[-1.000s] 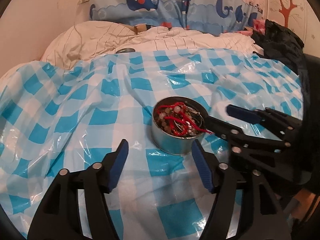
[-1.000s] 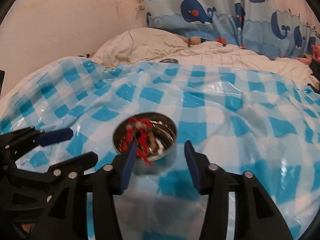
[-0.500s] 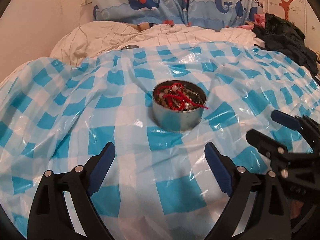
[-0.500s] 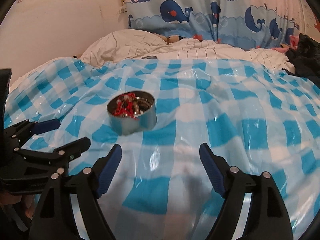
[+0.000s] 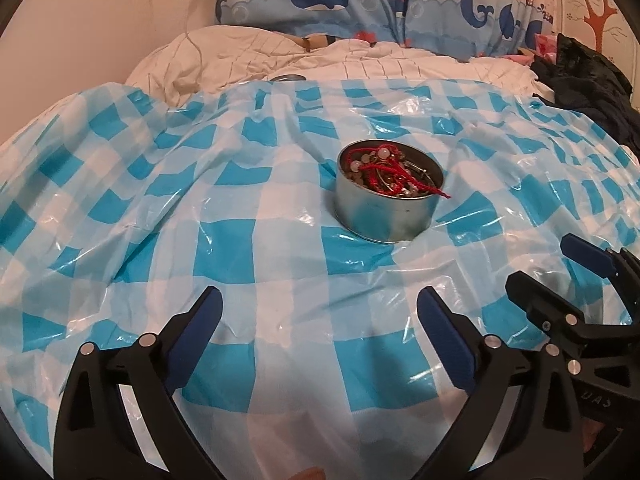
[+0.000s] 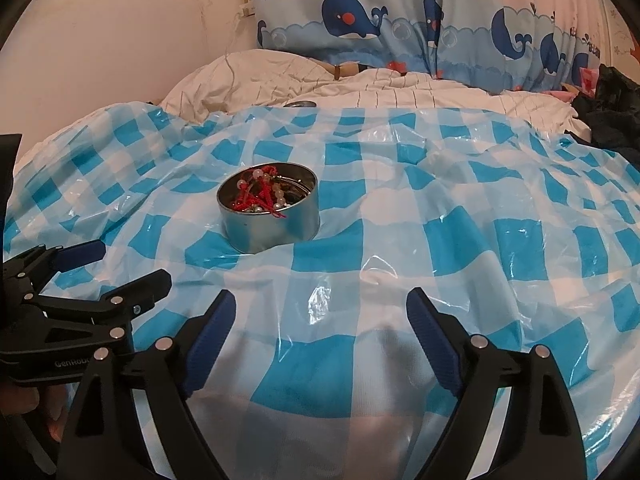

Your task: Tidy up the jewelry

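A round metal tin (image 5: 384, 216) (image 6: 272, 228) stands on the blue-and-white checked plastic sheet (image 5: 224, 240) (image 6: 440, 240). It holds a tangle of red cord and bead jewelry (image 5: 390, 174) (image 6: 260, 200), and one red strand hangs over its rim. My left gripper (image 5: 320, 300) (image 6: 130, 262) sits short of the tin, its jaws opening wide with nothing between them. To its right, my right gripper (image 6: 322, 298) (image 5: 544, 262) is likewise back from the tin, its jaws opening and empty.
The sheet covers a bed with rumpled white bedding (image 5: 360, 68) behind it. A small round metal lid (image 5: 286, 78) lies at the sheet's far edge. Dark clothing (image 5: 588, 80) is piled at the right, and a whale-print curtain (image 6: 420, 28) hangs at the back.
Both grippers have drawn back from the tin and their jaws have spread wider. The right gripper was right at the tin by the red cord; the cord now lies in the tin.
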A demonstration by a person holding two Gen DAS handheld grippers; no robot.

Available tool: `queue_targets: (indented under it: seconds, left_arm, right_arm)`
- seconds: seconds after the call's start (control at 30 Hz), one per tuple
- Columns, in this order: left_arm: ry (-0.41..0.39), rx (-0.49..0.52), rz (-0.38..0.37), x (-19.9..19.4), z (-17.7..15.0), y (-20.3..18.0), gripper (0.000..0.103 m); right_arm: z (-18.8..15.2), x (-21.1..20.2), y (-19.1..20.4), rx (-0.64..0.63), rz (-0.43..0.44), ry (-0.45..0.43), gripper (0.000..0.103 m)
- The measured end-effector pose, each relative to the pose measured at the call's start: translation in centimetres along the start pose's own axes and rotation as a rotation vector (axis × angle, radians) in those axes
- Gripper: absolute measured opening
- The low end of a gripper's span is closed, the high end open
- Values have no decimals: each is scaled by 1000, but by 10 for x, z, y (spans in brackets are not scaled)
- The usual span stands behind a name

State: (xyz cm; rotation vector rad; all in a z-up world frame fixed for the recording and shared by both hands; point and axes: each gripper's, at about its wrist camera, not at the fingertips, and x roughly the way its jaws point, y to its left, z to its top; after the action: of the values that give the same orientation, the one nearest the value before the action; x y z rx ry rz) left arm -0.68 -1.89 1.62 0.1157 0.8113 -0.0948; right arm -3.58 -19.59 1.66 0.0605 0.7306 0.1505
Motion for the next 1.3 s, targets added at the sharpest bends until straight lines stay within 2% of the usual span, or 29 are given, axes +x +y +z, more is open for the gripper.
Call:
queue_targets:
  seconds: [0.6,0.73,1.3]
  left_arm:
    - [27,-31,16,14,-5,2,95]
    - [33,-25,18,16,-6,1,95]
    - [52,-15,19,21,-8,-1,95]
  right_arm:
    - [-3,9,3,-9,-8,30,84]
    - [-3,9,3,-9,-8,28,91]
    - [-3,10,4,-13,-5,26,93]
